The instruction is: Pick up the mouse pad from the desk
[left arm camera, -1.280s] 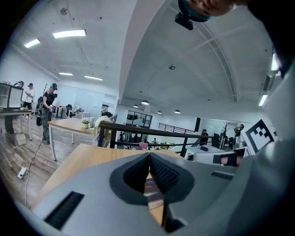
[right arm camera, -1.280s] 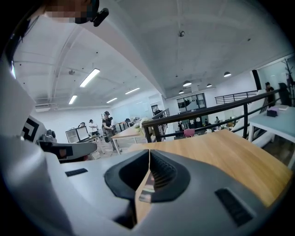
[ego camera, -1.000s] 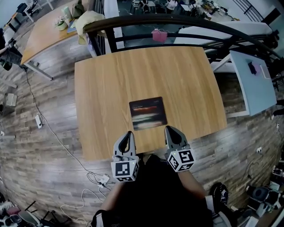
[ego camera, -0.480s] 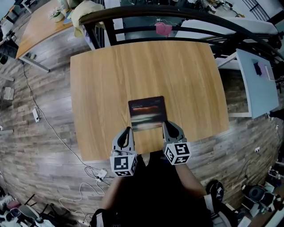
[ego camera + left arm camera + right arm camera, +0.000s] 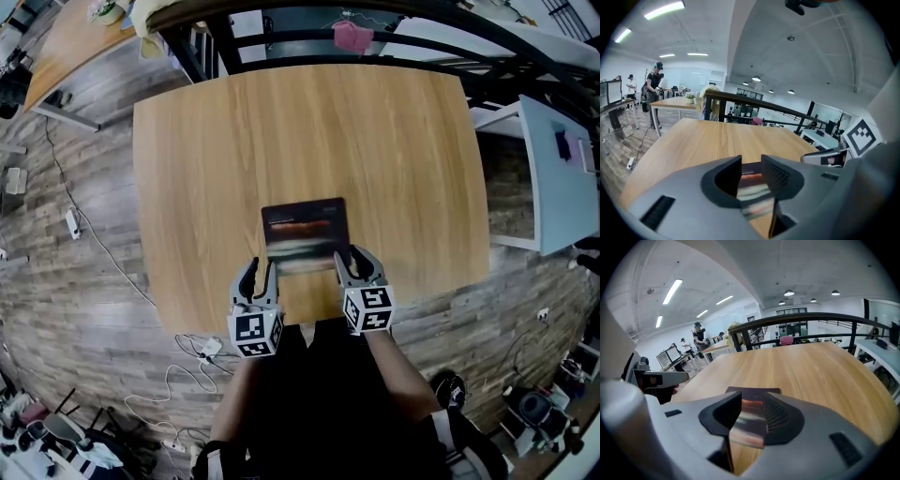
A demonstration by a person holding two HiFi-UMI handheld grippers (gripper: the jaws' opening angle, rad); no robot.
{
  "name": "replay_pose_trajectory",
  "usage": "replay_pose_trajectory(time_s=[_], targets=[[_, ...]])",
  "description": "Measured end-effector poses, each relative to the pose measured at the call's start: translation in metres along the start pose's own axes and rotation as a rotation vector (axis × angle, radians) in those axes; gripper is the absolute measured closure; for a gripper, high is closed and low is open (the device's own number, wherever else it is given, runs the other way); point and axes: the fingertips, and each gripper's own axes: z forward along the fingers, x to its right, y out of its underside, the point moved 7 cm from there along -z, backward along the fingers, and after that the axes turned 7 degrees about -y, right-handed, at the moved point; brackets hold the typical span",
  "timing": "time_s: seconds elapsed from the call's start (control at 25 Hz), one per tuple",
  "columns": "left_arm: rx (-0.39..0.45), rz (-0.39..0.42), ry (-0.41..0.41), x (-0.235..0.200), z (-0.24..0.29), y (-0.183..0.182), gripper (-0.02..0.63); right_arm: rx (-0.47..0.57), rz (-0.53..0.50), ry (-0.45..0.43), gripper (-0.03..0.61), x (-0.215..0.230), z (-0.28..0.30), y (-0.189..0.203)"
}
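Observation:
A dark mouse pad [image 5: 305, 234] with a reddish, pale-banded print lies flat near the front edge of the wooden desk [image 5: 206, 159]. My left gripper [image 5: 257, 274] hovers by the pad's near left corner; its jaws have just been opening and stand apart, nothing pressed between them. My right gripper [image 5: 354, 256] is at the pad's near right corner, its jaws also just opened and empty. In the left gripper view the mouse pad [image 5: 751, 193] shows through the gap of the left gripper [image 5: 751, 174]. Likewise the mouse pad [image 5: 751, 425] lies beyond the right gripper [image 5: 751, 412].
A dark railing [image 5: 309, 11] with a pink object [image 5: 352, 36] runs behind the desk. A pale table [image 5: 555, 169] stands at the right, another wooden desk [image 5: 66, 52] at the far left. Cables [image 5: 183, 361] trail on the floor. A person [image 5: 654, 89] stands far left.
Both grippers have dropped and moved forward over the desk's front edge to the pad's near corners. Their jaws, shut before, now stand apart.

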Motion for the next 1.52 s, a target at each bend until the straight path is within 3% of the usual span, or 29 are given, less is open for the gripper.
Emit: replay_pose_trajectory(time_s=[0.32, 0.88, 1.52], targets=[[-0.179, -0.001, -0.007, 0.004, 0.039, 0.048, 0.390, -0.166, 0.035, 0.006, 0.376, 0.026, 0.033, 0.042], [-0.413, -0.016, -0.060, -0.005, 0.082, 0.118, 0.368, -0.349, 0.055, 0.048, 0.347, 0.047, 0.064, 0.090], [-0.456, -0.026, -0.065, 0.006, 0.084, 0.130, 0.357, -0.400, 0.029, 0.068, 0.345, 0.044, 0.065, 0.100]])
